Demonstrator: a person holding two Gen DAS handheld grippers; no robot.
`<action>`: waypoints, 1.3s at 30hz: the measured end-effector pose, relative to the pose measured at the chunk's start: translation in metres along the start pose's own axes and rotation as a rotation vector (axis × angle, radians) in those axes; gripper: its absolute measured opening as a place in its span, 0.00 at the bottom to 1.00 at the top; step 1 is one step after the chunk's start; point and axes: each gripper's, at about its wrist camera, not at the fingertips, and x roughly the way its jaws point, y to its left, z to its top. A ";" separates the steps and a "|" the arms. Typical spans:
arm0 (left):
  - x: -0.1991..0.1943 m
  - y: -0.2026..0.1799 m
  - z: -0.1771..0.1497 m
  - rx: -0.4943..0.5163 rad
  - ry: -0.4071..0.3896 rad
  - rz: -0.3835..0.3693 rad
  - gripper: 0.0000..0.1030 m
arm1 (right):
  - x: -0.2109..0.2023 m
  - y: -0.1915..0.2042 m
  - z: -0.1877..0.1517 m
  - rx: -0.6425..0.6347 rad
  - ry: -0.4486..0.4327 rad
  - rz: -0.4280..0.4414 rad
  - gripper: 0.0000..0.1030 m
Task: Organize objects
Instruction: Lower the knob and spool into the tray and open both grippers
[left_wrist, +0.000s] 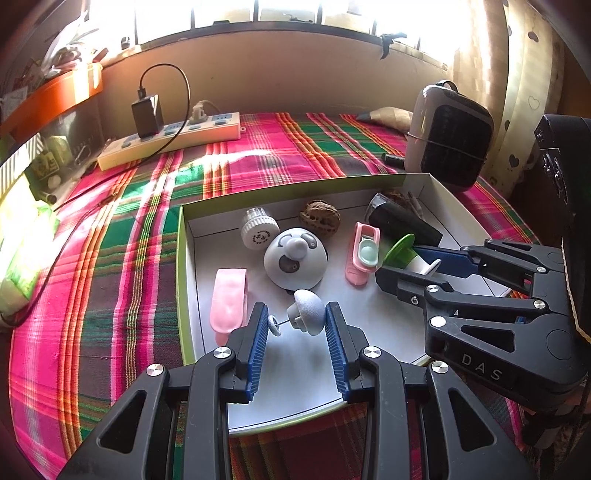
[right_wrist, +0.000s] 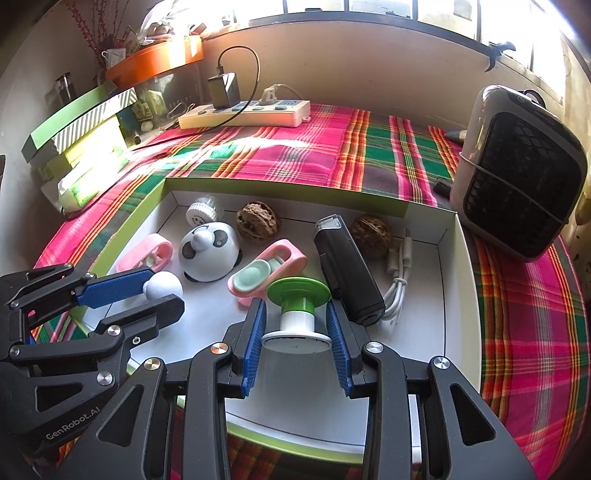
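Two claws work inside the box (right_wrist: 456, 266): the right claw (right_wrist: 295, 328) grips a spool (right_wrist: 297, 306) lengthwise, green end forward, while the left claw (left_wrist: 295, 325) straddles a mushroom knob (left_wrist: 308, 308) loosely.

Both grippers look like the same build: chunky matte black plastic linkage arms with triangular cutouts and shiny round silver pins at every joint. The left gripper (left_wrist: 295, 332) has ribbed blue pads (left_wrist: 258, 343) on the inner faces of its fingers, and its side reads "GenRobot.AI" in pale letters. The right gripper (right_wrist: 295, 332) has matching blue pads (right_wrist: 255, 343), plus "DAS" printed on its black body, and a small dark screw near the front.
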 end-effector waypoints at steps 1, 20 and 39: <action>0.000 0.000 0.000 0.001 0.000 0.000 0.29 | 0.000 0.001 0.000 0.000 -0.001 0.000 0.34; 0.000 0.000 0.000 0.001 0.001 0.002 0.29 | 0.000 0.001 0.001 0.005 0.001 -0.004 0.34; 0.000 0.000 -0.001 0.001 -0.002 -0.004 0.31 | -0.001 0.000 -0.001 0.023 0.000 0.000 0.37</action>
